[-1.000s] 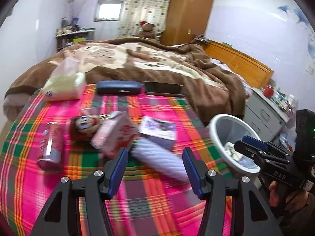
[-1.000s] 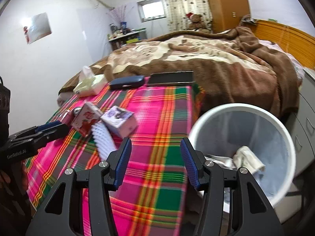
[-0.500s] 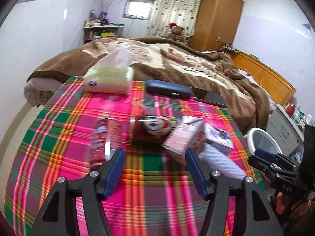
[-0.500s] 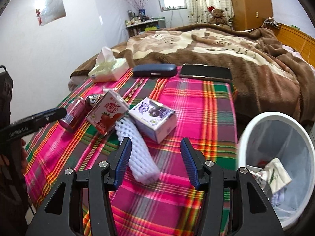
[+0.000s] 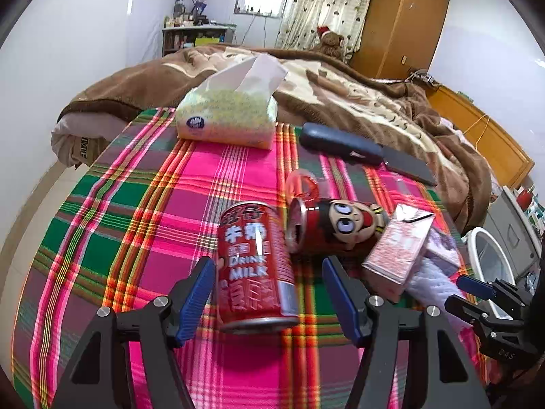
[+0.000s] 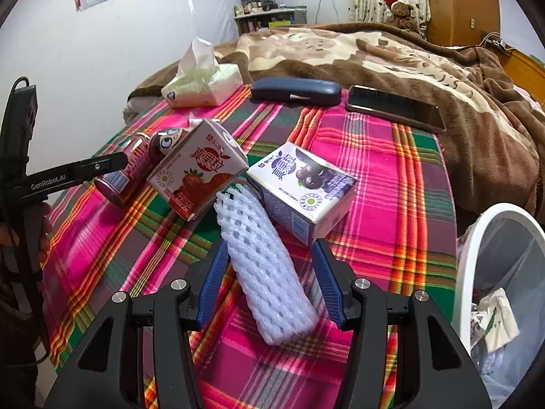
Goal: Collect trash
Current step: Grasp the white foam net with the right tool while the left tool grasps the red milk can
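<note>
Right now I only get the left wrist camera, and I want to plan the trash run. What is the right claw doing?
Observer: The right claw is open. Its jaws stand on either side of the white foam net on the plaid cloth.
Operator: I see only the bin's rim. Is anything in it?
Observer: Yes, the white bin holds crumpled paper.
Operator: What is half hidden behind the pink carton?
Observer: A purple carton with blueberries printed on it, lying flat just beyond the net.
</note>
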The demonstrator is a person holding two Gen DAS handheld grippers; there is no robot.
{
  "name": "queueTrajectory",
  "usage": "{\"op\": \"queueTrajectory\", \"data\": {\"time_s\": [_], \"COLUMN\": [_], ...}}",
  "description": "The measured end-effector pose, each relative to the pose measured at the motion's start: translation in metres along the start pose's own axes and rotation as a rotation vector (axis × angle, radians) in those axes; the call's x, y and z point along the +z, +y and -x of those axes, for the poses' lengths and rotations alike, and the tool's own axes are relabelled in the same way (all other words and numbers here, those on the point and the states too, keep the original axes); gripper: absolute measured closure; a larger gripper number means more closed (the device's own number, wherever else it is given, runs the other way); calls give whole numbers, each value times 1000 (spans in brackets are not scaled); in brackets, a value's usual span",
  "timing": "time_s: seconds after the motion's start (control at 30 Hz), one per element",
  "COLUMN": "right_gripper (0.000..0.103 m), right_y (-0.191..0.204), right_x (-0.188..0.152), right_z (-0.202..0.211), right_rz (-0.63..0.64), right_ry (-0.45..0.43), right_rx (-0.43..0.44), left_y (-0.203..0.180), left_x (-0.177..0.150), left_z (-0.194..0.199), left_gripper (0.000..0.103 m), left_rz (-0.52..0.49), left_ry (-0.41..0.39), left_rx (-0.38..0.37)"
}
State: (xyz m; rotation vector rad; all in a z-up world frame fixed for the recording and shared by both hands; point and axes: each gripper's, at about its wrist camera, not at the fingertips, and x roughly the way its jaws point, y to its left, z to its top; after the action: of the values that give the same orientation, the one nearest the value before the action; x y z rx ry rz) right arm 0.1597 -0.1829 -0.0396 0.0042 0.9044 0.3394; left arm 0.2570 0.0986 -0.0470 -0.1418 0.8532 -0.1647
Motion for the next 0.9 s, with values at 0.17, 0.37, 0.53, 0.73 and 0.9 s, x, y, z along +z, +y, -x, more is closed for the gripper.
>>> {"op": "queueTrajectory", "data": {"time_s": [0.17, 0.37, 0.53, 0.73, 0.9], "right_gripper": [50, 50, 50, 50, 50], "right_y": [2, 5, 10, 13, 11], "right_x": [2, 4, 4, 2, 1], "right_z": [-6, -13, -20, -24, -23], "right_rz": [2, 13, 32, 43, 20], "right_ry": [12, 23, 48, 70, 68], "right_rx": [-2, -6, -16, -27, -11], "left_y": [7, 11, 13, 18, 18], "left_x": [2, 5, 7, 5, 5], "left_z": [-13, -23, -30, -36, -35], "left_gripper": [38, 38, 38, 47, 49], "left_rz": [0, 6, 15, 48, 41], "left_ry": [21, 31, 38, 51, 46], "left_rx": [0, -3, -6, -24, -9]}}
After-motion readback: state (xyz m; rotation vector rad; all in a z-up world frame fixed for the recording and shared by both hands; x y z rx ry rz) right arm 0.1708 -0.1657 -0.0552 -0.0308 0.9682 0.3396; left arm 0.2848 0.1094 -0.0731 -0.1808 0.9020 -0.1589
